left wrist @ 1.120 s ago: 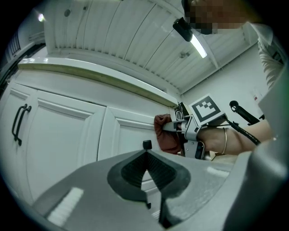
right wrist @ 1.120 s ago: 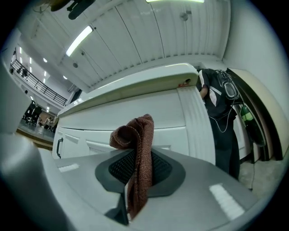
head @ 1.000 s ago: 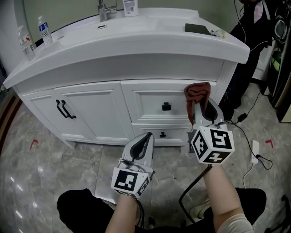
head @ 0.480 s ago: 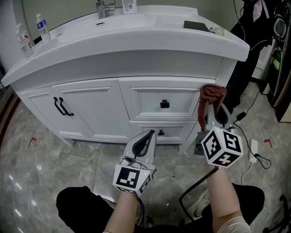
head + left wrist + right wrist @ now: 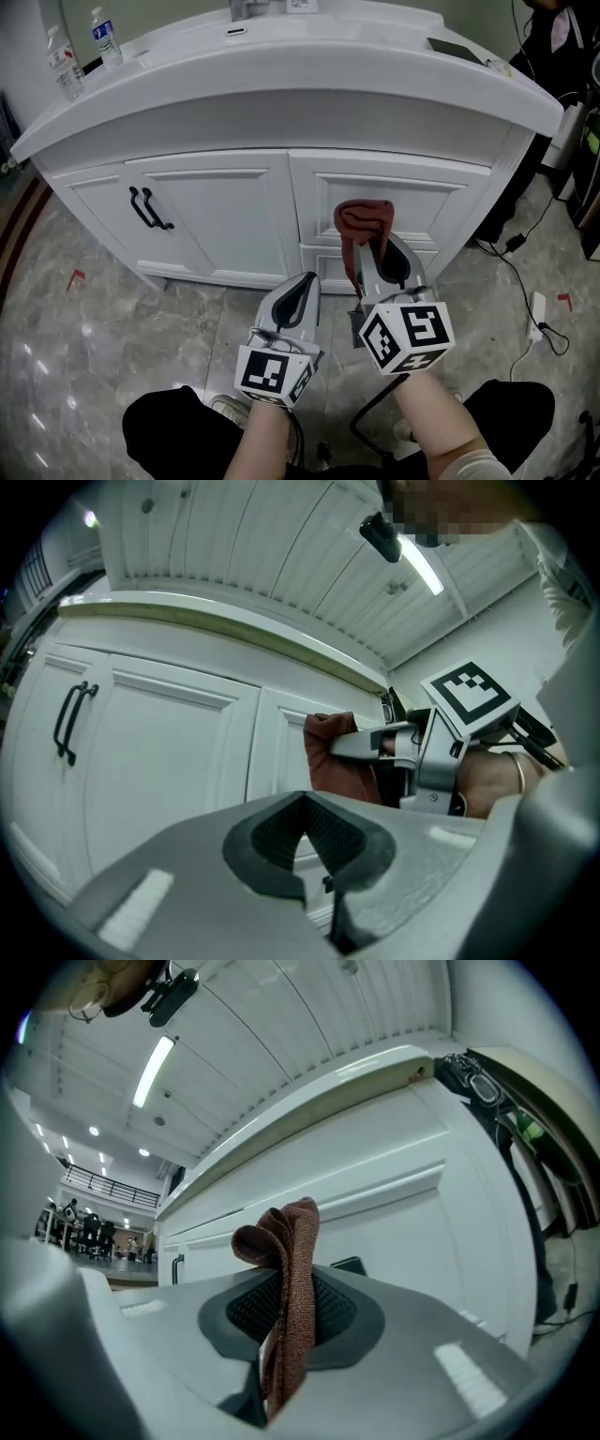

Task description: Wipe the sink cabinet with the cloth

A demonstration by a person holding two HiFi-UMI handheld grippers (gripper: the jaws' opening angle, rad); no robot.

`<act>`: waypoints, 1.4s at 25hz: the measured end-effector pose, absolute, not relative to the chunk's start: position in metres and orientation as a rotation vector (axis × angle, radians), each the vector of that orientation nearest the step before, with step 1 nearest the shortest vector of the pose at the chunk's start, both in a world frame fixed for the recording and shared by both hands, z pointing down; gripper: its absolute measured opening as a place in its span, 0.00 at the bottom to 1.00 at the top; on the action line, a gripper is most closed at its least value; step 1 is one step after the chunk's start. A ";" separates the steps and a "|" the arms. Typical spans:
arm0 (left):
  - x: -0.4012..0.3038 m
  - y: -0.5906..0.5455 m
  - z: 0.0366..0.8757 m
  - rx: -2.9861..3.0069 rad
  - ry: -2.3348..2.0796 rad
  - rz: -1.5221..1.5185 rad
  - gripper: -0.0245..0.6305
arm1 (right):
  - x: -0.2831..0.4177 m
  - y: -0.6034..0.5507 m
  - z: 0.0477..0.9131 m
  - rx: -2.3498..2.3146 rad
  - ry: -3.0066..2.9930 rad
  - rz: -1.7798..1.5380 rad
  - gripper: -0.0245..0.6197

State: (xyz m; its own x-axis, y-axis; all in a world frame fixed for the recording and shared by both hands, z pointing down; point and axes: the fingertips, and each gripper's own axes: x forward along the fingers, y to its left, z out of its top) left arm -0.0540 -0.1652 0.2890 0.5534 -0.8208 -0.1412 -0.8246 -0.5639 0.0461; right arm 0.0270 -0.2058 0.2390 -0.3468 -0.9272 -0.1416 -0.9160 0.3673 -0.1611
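The white sink cabinet (image 5: 225, 206) fills the upper half of the head view. A reddish-brown cloth (image 5: 364, 217) is bunched at the tip of my right gripper (image 5: 368, 240), which is shut on it. The cloth sits against the upper drawer front (image 5: 441, 202), near its left side and over the drawer handle. In the right gripper view the cloth (image 5: 291, 1269) sticks up between the jaws, with the black drawer handle (image 5: 349, 1265) just behind. My left gripper (image 5: 302, 283) hangs shut and holds nothing, below and left of the cloth, apart from the cabinet. The left gripper view shows the cloth (image 5: 328, 752) too.
Two black door handles (image 5: 148, 208) sit on the left doors. Two water bottles (image 5: 105, 37) (image 5: 64, 62) stand on the countertop's left, a dark flat object (image 5: 456, 51) on its right. A cable (image 5: 525, 281) and power strip (image 5: 538, 309) lie on the floor at right.
My right gripper has carried the cloth leftward across the upper drawer front, from its right end to near its left side. The left gripper has barely moved.
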 end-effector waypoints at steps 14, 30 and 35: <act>-0.098 -0.182 0.298 -2.724 1.583 0.304 0.04 | -0.029 -0.249 0.258 -1.661 2.516 -0.055 0.17; -0.058 -0.183 0.300 -2.783 1.492 0.300 0.04 | 0.032 -0.235 0.256 -1.862 2.396 -0.015 0.16; -0.048 -0.182 0.303 -2.802 1.469 0.284 0.04 | 0.050 -0.225 0.254 -1.899 2.370 0.032 0.16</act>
State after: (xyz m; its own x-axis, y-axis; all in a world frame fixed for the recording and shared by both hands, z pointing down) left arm -0.0476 -0.1819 0.3027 0.5563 -0.8189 -0.1414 -0.8127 -0.5716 0.1131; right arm 0.0505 -0.2246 0.2536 -0.2145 -0.9721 -0.0947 -0.9743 0.2198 -0.0487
